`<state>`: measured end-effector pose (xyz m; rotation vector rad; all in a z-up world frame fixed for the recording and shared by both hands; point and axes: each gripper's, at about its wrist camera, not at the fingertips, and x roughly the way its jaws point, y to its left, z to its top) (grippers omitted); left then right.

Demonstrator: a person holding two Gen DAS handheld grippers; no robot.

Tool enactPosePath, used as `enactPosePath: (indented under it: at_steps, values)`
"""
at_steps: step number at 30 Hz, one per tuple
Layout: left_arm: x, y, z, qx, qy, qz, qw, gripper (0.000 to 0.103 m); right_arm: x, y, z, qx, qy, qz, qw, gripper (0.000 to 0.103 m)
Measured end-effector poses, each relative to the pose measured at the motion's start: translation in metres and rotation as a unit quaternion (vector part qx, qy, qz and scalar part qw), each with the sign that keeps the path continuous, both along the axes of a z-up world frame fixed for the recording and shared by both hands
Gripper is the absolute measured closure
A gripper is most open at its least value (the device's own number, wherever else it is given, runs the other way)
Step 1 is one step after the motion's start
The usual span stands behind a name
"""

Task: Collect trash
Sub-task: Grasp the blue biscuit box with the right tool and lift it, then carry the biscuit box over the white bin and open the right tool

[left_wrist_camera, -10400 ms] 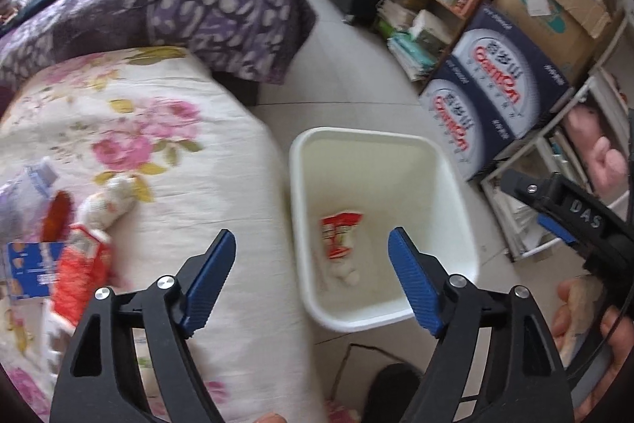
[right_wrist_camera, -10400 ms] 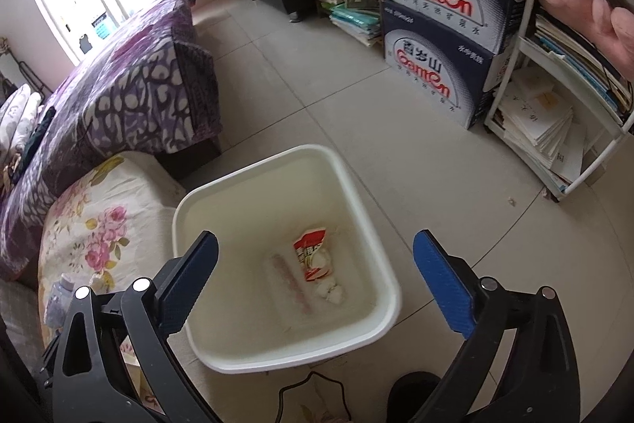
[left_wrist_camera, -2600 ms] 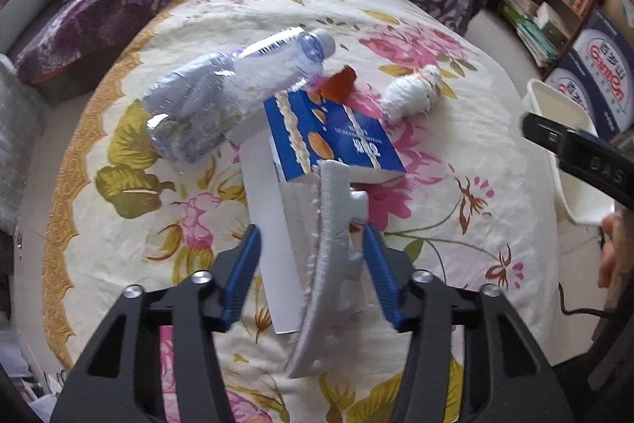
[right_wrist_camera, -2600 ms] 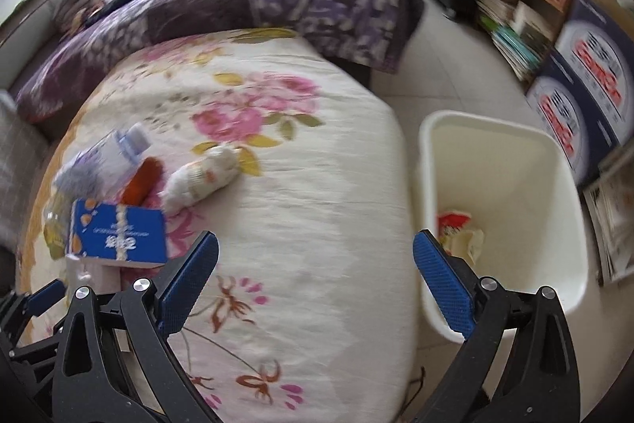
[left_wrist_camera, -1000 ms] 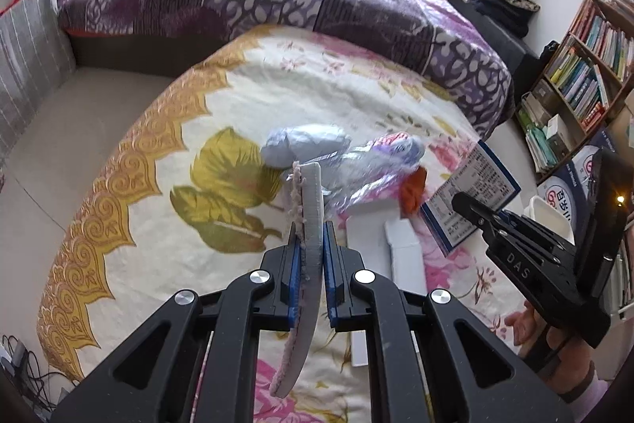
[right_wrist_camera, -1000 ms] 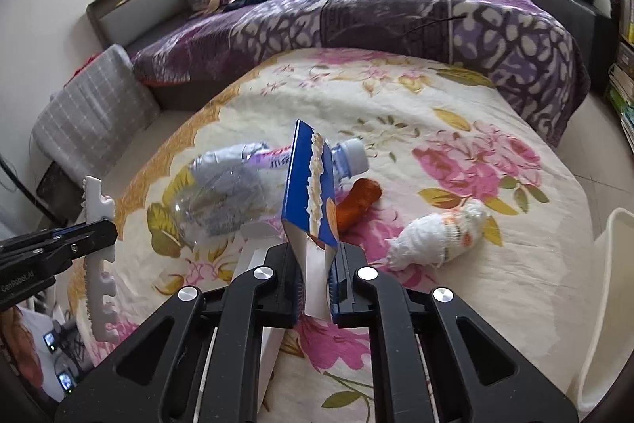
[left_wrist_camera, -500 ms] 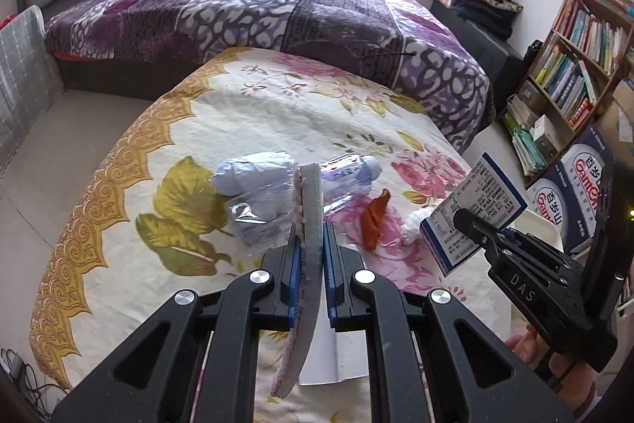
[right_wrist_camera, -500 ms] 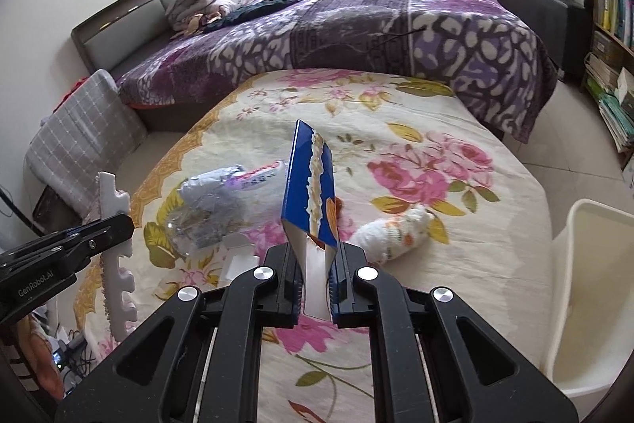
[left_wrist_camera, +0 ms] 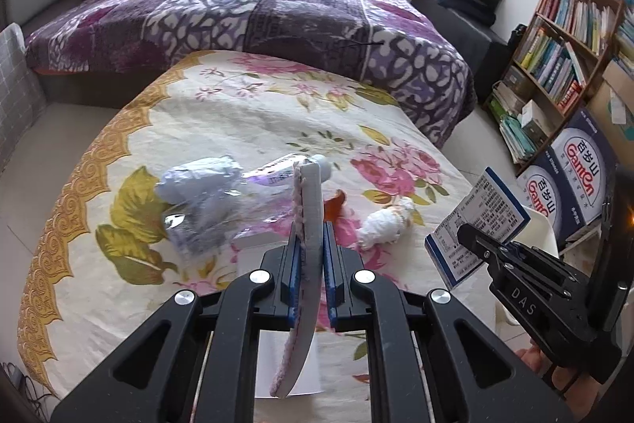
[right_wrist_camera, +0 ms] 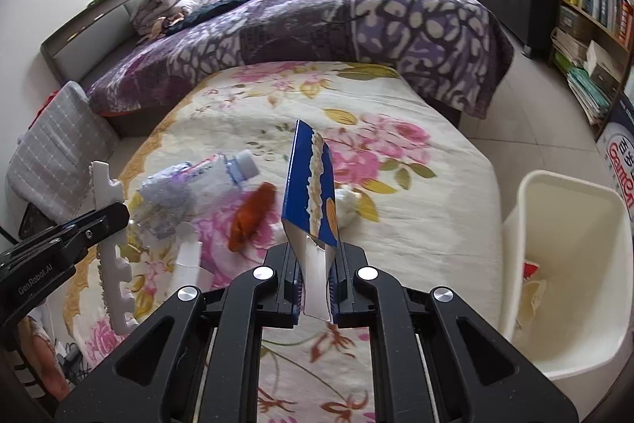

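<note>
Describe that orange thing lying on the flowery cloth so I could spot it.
Start at the floral cloth, then the crushed plastic bottle on it. Just beside the bottle's cap lies the orange wrapper, the only orange piece there.

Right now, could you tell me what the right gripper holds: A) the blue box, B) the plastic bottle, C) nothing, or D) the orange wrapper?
A: the right gripper is shut on the blue box, lifted above the tablecloth, while the bottle and the wrapper lie there.
</note>
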<state>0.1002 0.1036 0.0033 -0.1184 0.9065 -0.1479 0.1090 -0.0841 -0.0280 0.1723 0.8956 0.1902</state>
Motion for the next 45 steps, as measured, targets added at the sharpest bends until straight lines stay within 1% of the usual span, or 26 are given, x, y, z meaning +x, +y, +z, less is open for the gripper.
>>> enactPosePath:
  at_steps: [11, 19, 29, 37, 41, 42, 43, 44, 45]
  values:
    - [0.003, -0.047, -0.002, 0.006, -0.001, -0.038, 0.9992, 0.093, -0.005, -0.045, -0.002, -0.001, 0.022, -0.05, 0.999, 0.093]
    - [0.004, -0.078, -0.001, -0.001, -0.001, -0.064, 0.998, 0.093, -0.011, -0.078, -0.002, -0.002, 0.027, -0.087, 0.996, 0.093]
    - [0.005, -0.12, -0.001, -0.012, 0.0, -0.096, 0.9953, 0.093, -0.021, -0.127, 0.001, -0.008, 0.031, -0.139, 0.99, 0.092]
    - [0.002, -0.148, -0.004, -0.016, 0.002, -0.119, 0.9928, 0.093, -0.03, -0.168, 0.0, -0.017, 0.046, -0.187, 0.981, 0.09]
    - [0.001, -0.161, -0.004, -0.02, 0.004, -0.127, 0.9917, 0.093, -0.034, -0.186, -0.002, -0.024, 0.058, -0.211, 0.976, 0.086]
    - [0.001, -0.166, -0.004, -0.021, 0.004, -0.131, 0.9912, 0.093, -0.036, -0.191, -0.003, -0.026, 0.061, -0.217, 0.974, 0.084]
    - [0.001, -0.169, -0.004, -0.022, 0.005, -0.133, 0.9909, 0.093, -0.037, -0.195, -0.003, -0.028, 0.065, -0.223, 0.972, 0.077]
    - [0.001, -0.172, -0.004, -0.024, 0.005, -0.135, 0.9905, 0.093, -0.038, -0.199, -0.004, -0.03, 0.069, -0.23, 0.97, 0.063]
    - [0.0, -0.176, -0.004, -0.025, 0.006, -0.138, 0.99, 0.093, -0.04, -0.204, -0.004, -0.032, 0.07, -0.239, 0.968, 0.056]
